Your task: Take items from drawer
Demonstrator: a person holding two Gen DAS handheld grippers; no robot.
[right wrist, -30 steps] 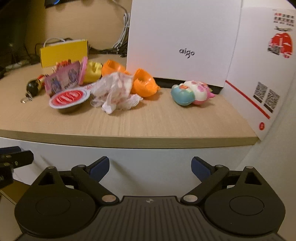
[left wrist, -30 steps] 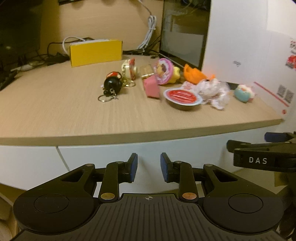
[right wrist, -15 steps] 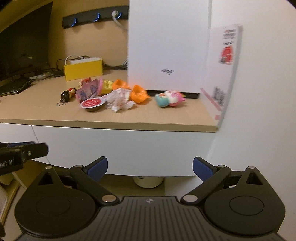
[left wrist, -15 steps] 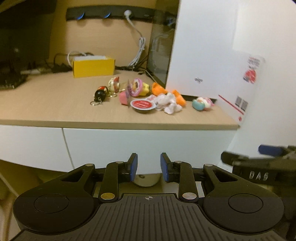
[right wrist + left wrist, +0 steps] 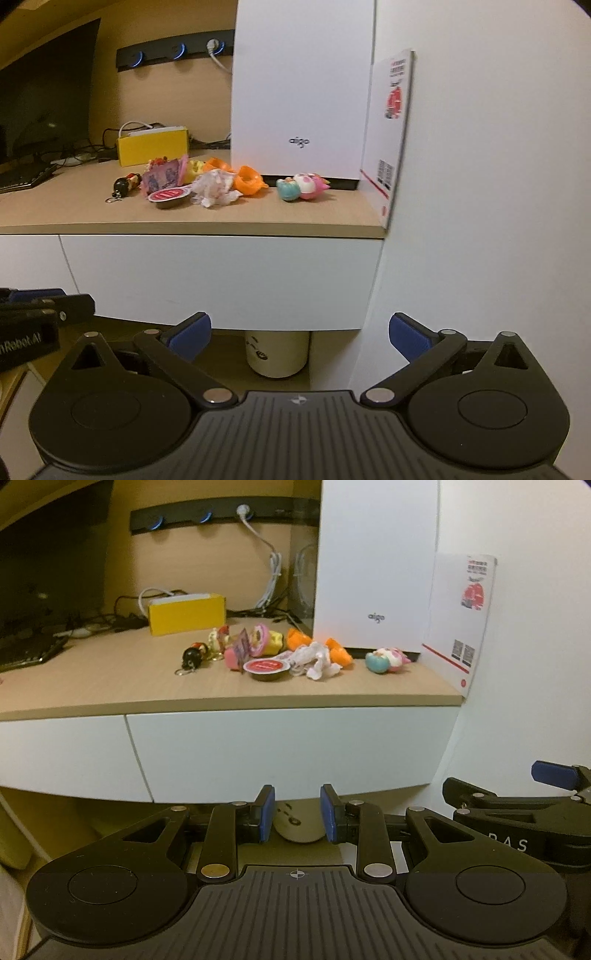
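A white closed drawer front [image 5: 288, 749] [image 5: 221, 280] sits under the wooden desk top [image 5: 110, 679]. Small items lie in a cluster on the desk: a black doll keychain [image 5: 194, 657], a red-lidded cup [image 5: 267, 668], a crumpled white wrapper [image 5: 314, 661], orange pieces [image 5: 338, 653] and a teal and pink toy [image 5: 386, 659]. My left gripper [image 5: 297, 814] hangs below and in front of the drawer, its jaws a narrow gap apart with nothing between them. My right gripper [image 5: 300, 334] is at the same height to its right, jaws opening wide and empty.
A tall white box [image 5: 299, 92] stands at the back right of the desk. A leaflet [image 5: 391, 129] hangs on the white wall to the right. A yellow box [image 5: 186, 613], cables and a dark monitor [image 5: 48, 572] are at the back left. A pale cylinder [image 5: 277, 354] stands under the desk.
Both grippers have drawn back from the desk, so the items look smaller and the whole drawer front has come into view. The right jaws have spread a little wider.
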